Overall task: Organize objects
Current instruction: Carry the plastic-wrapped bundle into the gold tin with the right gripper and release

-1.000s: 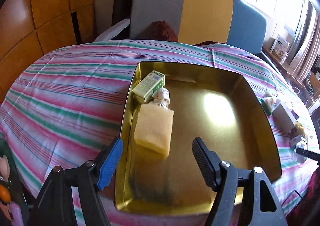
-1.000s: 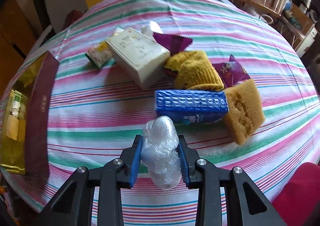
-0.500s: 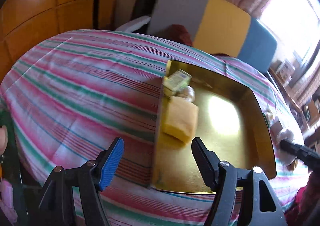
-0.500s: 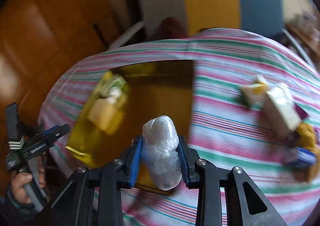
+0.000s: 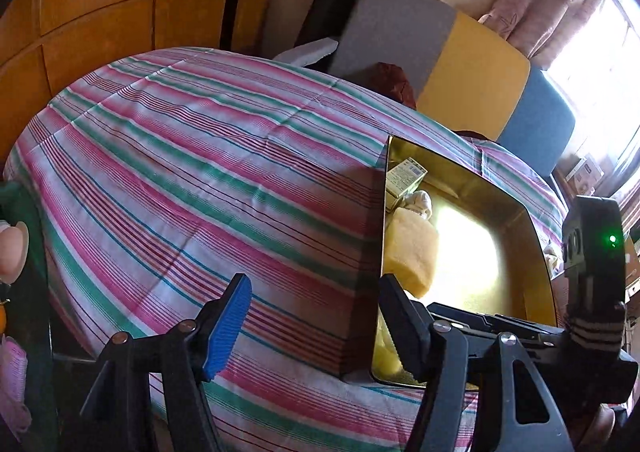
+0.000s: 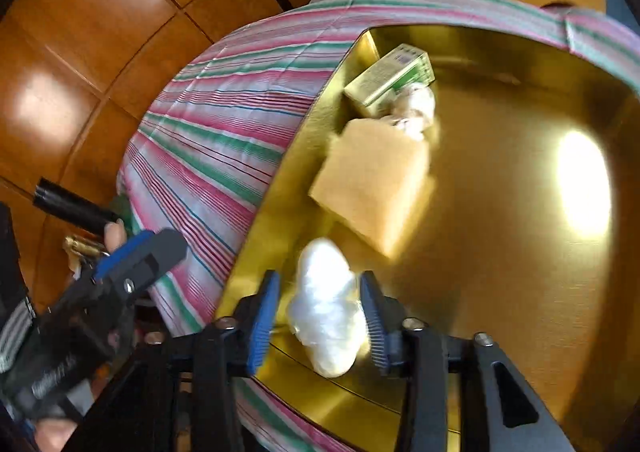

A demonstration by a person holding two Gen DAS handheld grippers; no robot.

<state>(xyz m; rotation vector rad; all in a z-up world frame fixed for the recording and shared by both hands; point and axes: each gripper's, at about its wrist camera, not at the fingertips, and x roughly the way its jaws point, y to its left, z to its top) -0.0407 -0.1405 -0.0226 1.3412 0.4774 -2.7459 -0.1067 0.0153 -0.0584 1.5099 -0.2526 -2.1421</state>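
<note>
A gold tray [image 6: 520, 252] lies on the striped tablecloth; it also shows in the left wrist view [image 5: 532, 228]. In it lie a yellow sponge [image 6: 376, 184], a green carton [image 6: 392, 80] and a white wrapped lump [image 6: 416, 108]. My right gripper [image 6: 320, 320] is over the tray's near left corner. Its jaws have parted, and the clear plastic bundle [image 6: 328, 308] sits between them with gaps on both sides. My left gripper [image 5: 316, 328] is open and empty above the cloth, left of the tray. The right gripper's body [image 5: 592, 292] crosses the left wrist view.
The striped tablecloth [image 5: 200, 180] covers a round table. A grey, yellow and blue seat back [image 5: 460, 60] stands behind it, with wooden panels [image 5: 100, 4] at the left. The left gripper [image 6: 120, 272] and the hand holding it show left of the tray.
The right gripper carried the plastic bundle over the tray's near corner and its jaws opened around it. The left gripper moved left, off the tray and over the cloth.
</note>
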